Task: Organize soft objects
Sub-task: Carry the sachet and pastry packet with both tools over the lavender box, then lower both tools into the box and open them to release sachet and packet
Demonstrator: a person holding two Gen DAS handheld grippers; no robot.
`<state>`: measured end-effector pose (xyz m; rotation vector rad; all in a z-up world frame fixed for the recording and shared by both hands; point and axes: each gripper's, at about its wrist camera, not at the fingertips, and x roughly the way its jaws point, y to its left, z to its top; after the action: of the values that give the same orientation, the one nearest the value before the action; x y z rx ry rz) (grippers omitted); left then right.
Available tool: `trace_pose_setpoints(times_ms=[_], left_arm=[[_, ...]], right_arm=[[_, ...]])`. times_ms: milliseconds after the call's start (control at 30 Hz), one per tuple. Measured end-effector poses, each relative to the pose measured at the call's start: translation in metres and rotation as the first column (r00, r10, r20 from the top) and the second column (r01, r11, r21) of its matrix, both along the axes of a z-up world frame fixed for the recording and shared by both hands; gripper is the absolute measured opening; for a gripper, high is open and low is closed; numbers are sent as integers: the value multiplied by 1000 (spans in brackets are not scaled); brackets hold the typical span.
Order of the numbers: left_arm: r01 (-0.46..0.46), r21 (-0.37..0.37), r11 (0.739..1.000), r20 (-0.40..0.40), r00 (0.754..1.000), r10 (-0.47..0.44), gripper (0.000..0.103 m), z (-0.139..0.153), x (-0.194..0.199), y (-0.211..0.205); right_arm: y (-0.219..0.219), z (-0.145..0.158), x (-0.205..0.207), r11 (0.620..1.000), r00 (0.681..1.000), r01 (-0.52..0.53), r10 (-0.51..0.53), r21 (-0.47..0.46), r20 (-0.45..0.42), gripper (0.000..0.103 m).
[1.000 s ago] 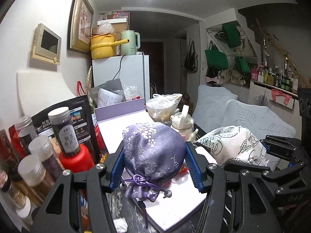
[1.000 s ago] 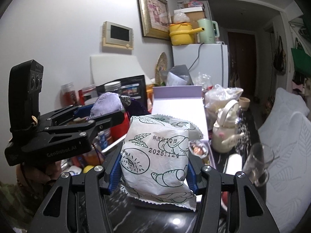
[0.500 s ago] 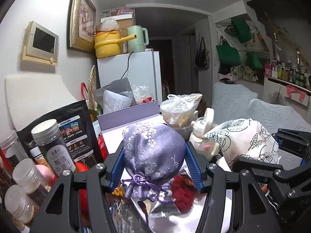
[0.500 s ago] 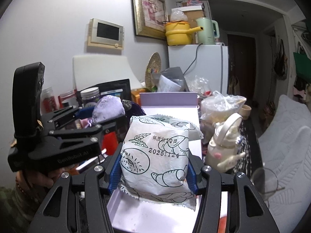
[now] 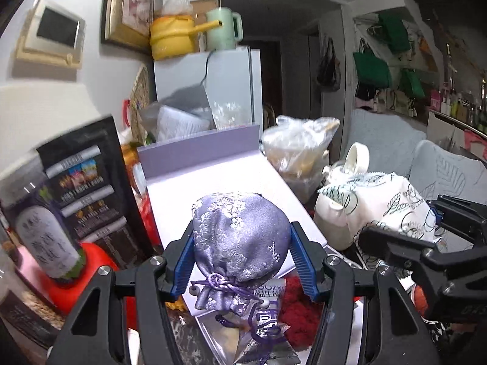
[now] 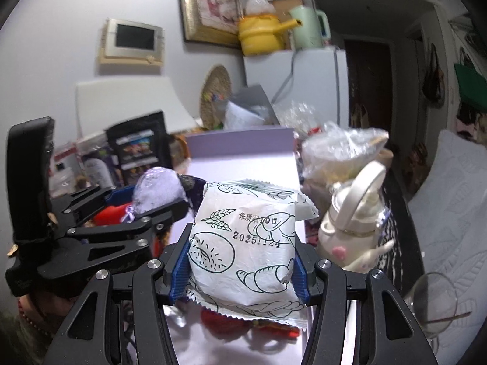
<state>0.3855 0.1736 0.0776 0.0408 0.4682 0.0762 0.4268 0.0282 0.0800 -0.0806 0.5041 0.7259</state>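
My left gripper (image 5: 242, 258) is shut on a purple brocade drawstring pouch (image 5: 240, 237) and holds it above the near end of a white and lilac open box (image 5: 213, 173). My right gripper (image 6: 240, 269) is shut on a white printed bread packet (image 6: 243, 240), held over the same box (image 6: 240, 164). The packet also shows at the right in the left wrist view (image 5: 389, 210), and the pouch at the left in the right wrist view (image 6: 158, 188). A red fuzzy object (image 5: 296, 313) and a silver packet (image 5: 264, 334) lie in the box below the pouch.
Jars and a black packet (image 5: 88, 191) stand at the left. A white teapot (image 6: 356, 228), a plastic bag of food (image 6: 341, 155) and a glass (image 6: 432, 301) stand at the right. A white fridge (image 5: 210, 91) is behind the box.
Both grippers have moved forward over the box with their loads still held. The box's far wall looks closer, and the red object and silver packet have come into view below.
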Motion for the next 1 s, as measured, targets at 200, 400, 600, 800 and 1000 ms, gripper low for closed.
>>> trace_pose_setpoints(times_ms=[200,400,600,800,1000], left_arm=[[27,-61,998,-121,992,-34,58,-30,25,5],[44,-44,998,-215,975,-52,58,-58,43,-1],[55,-23,998,-278,959,-59,58,-75,50,-6],[54,-14,998,-314,948,-55,58,-87,53,-9],[37,-31,999,-345,938,-46,58,-100,63,-7]], right_arm=[[7,-24,17,998,998,-7,3,-57,-69,55],[7,-43,33,994,991,2,-18,-113,-134,55],[13,-60,40,988,983,-22,-7,-154,-186,55],[16,-67,44,985,981,-24,-10,-170,-194,55],[21,-72,45,981,982,-36,-1,-193,-190,56]])
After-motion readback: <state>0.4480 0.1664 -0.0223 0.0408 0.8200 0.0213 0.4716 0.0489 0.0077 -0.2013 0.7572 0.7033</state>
